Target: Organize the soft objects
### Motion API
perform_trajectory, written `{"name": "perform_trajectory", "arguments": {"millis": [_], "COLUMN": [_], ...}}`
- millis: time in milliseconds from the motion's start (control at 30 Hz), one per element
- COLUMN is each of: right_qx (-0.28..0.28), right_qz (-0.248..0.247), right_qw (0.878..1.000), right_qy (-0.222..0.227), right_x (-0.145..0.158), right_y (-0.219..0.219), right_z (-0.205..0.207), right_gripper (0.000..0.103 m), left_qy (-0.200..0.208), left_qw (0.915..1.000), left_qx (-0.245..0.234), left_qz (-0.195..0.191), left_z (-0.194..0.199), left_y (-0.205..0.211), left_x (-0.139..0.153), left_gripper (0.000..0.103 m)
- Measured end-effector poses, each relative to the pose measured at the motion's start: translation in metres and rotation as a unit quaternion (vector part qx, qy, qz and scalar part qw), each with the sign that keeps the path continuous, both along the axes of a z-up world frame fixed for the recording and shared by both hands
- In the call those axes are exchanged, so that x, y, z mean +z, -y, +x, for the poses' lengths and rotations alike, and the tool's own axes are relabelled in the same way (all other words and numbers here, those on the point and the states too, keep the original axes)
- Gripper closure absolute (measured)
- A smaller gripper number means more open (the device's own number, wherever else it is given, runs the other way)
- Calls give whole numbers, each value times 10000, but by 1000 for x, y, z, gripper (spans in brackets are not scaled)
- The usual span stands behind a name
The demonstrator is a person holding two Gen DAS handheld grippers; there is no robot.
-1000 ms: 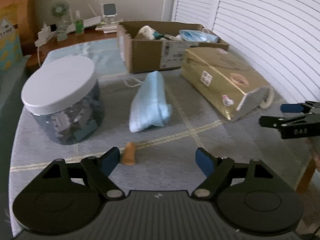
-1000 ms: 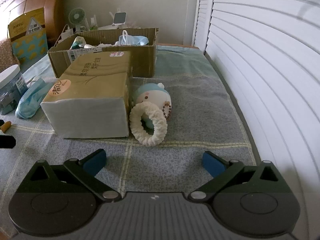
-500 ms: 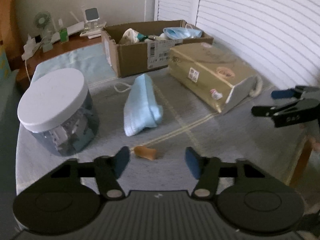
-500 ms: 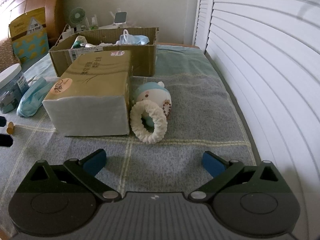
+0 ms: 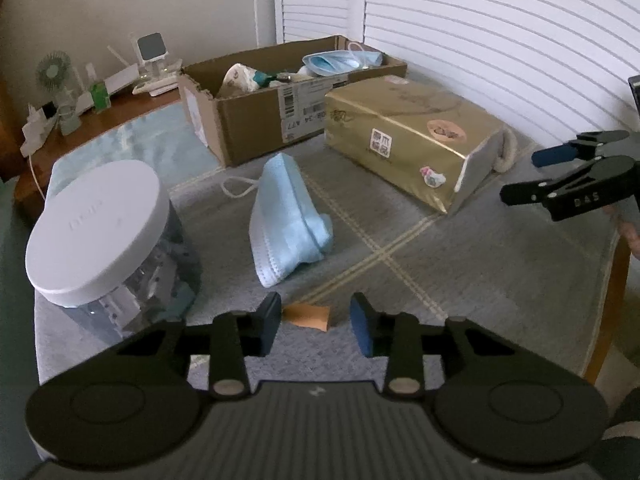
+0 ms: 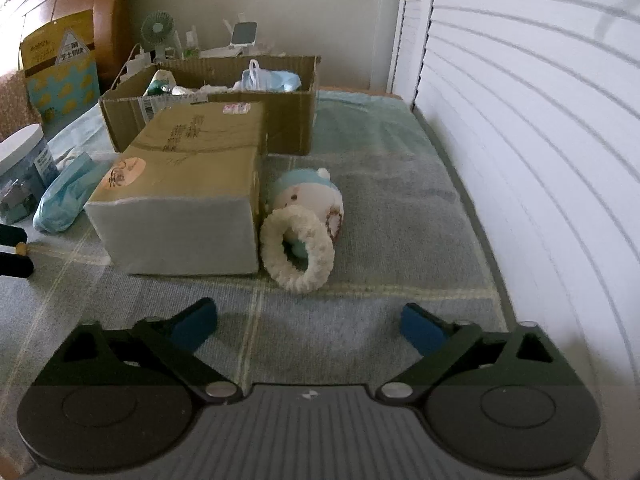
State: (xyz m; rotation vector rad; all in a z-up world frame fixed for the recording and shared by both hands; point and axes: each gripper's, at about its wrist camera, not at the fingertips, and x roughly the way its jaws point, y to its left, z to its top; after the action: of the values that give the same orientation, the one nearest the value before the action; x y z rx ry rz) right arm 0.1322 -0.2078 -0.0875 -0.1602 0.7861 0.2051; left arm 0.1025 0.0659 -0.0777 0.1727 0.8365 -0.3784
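Note:
My left gripper (image 5: 315,322) is open with a small orange soft piece (image 5: 307,316) on the blanket between its fingertips; the left pad is at the piece, the right pad stands apart. A stack of light blue face masks (image 5: 286,216) lies beyond it. My right gripper (image 6: 308,324) is open and empty, facing a white fluffy ring (image 6: 298,250) that leans on a round plush toy (image 6: 310,200). The right gripper also shows in the left wrist view (image 5: 560,176). The open cardboard box (image 5: 256,116) at the back holds masks and other soft items.
A gold tissue pack (image 5: 412,136) lies mid-table, next to the ring and plush (image 6: 184,200). A white-lidded jar (image 5: 104,236) stands left of my left gripper. White shutters run along the right. A wooden shelf with a fan (image 5: 54,76) and gadgets is at the back.
My left gripper has swung right and narrowed, and now frames the orange piece, which lay beside its left finger before. The right gripper has barely moved.

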Motion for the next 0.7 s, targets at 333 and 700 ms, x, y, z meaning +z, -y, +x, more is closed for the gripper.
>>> {"name": "perform_trajectory", "arguments": {"millis": [333,700], "right_qx": [221,190], "right_qz": [-433,-240], "right_qw": [9983,9992], "right_qy": [332,243], "right_x": [5,10], "right_y": [-11,-6], "right_z": [2,-3], "right_gripper": [53,84], "left_qy": [-23,-41], "left_qw": [9999,10000], "left_qx": [30,19], "left_qz": [-93,-83], "left_z": [1,-1], "left_y": [-2,-1], "left_x": [-1,-1], "left_gripper": [66,70]}}
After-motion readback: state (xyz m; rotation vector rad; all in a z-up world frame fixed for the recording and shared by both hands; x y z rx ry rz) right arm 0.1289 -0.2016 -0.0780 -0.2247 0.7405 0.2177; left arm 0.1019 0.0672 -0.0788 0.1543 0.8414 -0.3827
